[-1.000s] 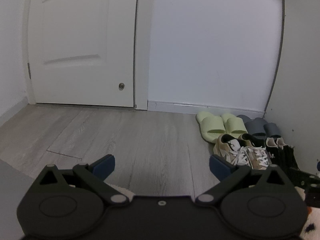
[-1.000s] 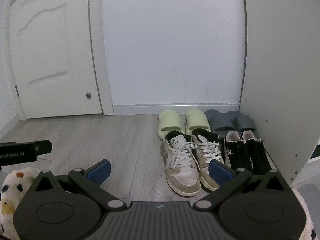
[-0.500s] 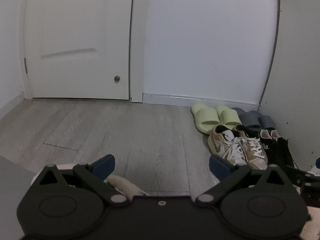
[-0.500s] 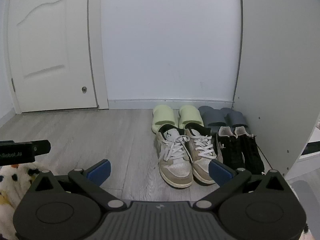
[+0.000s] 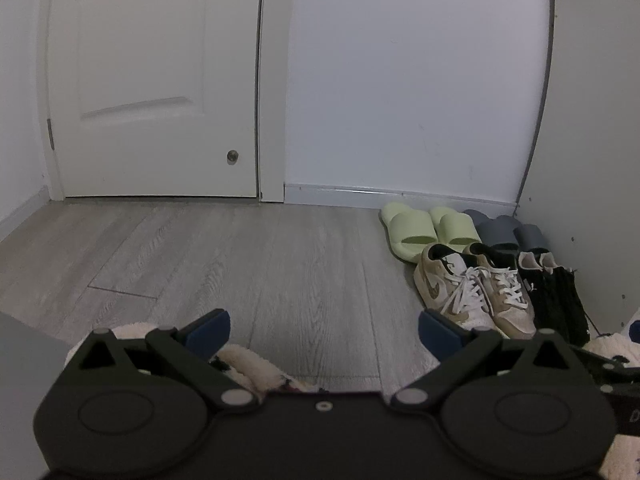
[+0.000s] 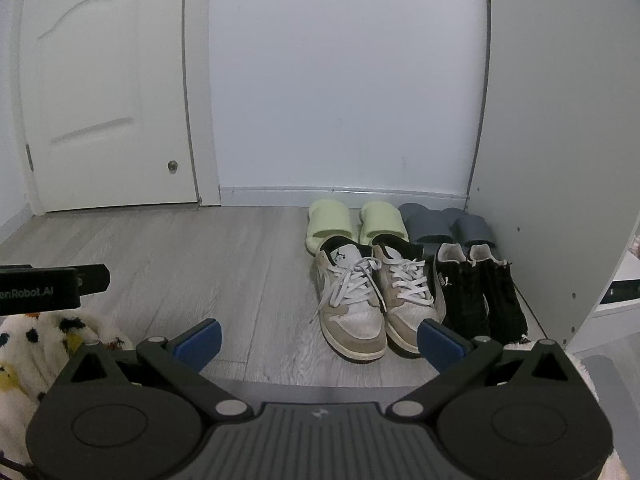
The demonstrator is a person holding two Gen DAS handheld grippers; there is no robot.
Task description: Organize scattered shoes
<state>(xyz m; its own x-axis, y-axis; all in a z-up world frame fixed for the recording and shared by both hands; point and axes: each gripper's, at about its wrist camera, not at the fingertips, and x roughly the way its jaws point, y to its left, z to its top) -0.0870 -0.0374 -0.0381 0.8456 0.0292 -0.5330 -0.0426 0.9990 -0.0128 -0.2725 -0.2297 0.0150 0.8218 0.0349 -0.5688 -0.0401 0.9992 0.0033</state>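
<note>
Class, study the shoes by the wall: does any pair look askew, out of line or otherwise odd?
Little stands out. The green slides, grey slides, beige sneakers and black shoes sit in pairs, in two rows. One oddity: a loose lace from the left sneaker trails onto the floor. Both hand-held grippers are open and empty.

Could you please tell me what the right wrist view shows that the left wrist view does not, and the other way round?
Only the right wrist view shows a black bar with white lettering at the left edge, a spotted fluffy fabric below it, and the shelf opening of a white cabinet.

Only the left wrist view shows a grey panel at the lower left.

Both show the green slides, grey slides, beige sneakers and black shoes paired by the wall, the white door, and an open, empty gripper: right gripper, left gripper.
</note>
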